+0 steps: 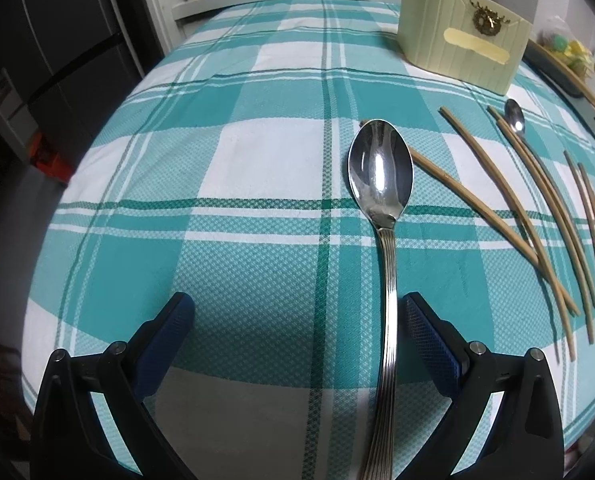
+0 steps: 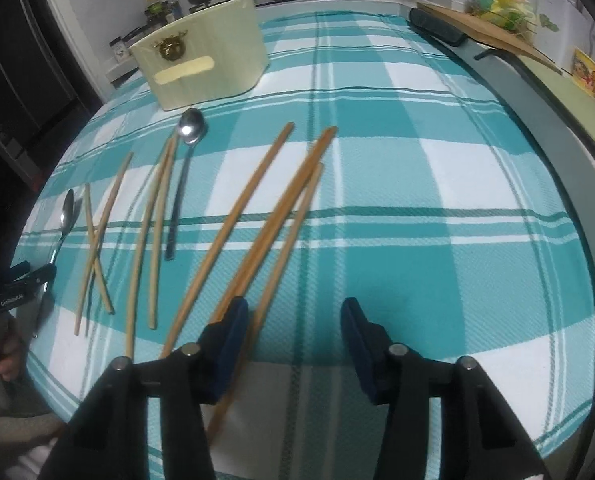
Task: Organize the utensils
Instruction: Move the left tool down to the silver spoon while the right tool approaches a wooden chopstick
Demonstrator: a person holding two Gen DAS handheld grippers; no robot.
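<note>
My left gripper (image 1: 295,320) stands wide open and holds nothing. The large polished steel spoon with a ribbed handle (image 1: 381,176) lies on the teal-and-white checked tablecloth (image 1: 237,160), its long axis running straight away from me, bowl toward the far edge of the table. Its handle passes between my jaws, just inside the right-hand pad (image 1: 429,340); I cannot tell whether it touches.

My right gripper (image 2: 293,332) is part open and grips nothing. A pale wooden chopstick (image 2: 285,240) lies tight along the inner face of its left-hand pad (image 2: 229,344), slanting toward the far right; two more lie just outside that pad.

The cream ribbed utensil holder (image 2: 201,68) stands near the far edge. In my judgement each hand is nearer its own piece, and the left must shift sideways to centre the handle.
</note>
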